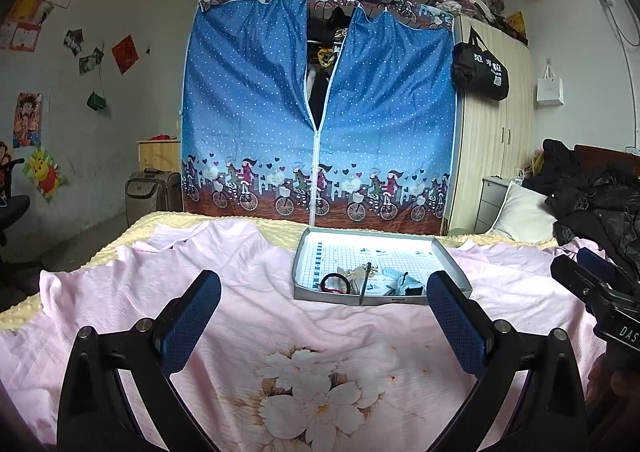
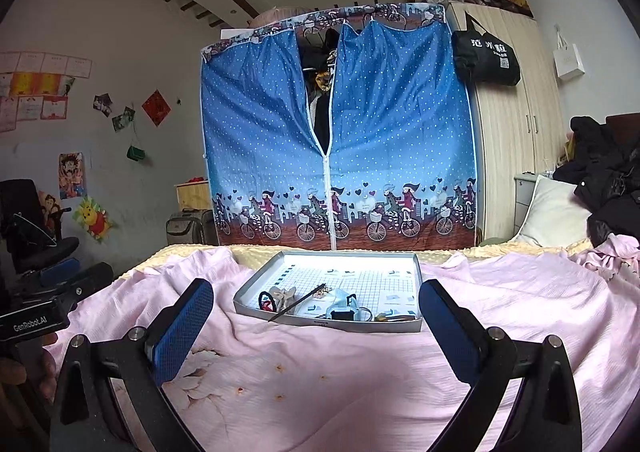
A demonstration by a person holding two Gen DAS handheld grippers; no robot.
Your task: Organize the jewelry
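A pink flowered blanket (image 1: 240, 284) covers the bed. A grey tray (image 2: 256, 284) sits on the blanket's middle.

L gripper (image 1: 324, 316) wide open, fingers (image 1: 188, 320) spread, nothing btwn; R gripper (image 2: 316, 326) same, wide open, empty; both held level, side by side, pointing fwd

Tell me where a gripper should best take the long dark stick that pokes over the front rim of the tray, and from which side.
Probably the long dark stick is best taken at its near end, which juts past the tray's front wall, free of the other pieces. Come from the front-left with the open right gripper, fingers across its thin shaft; its far end lies among the jewelry.
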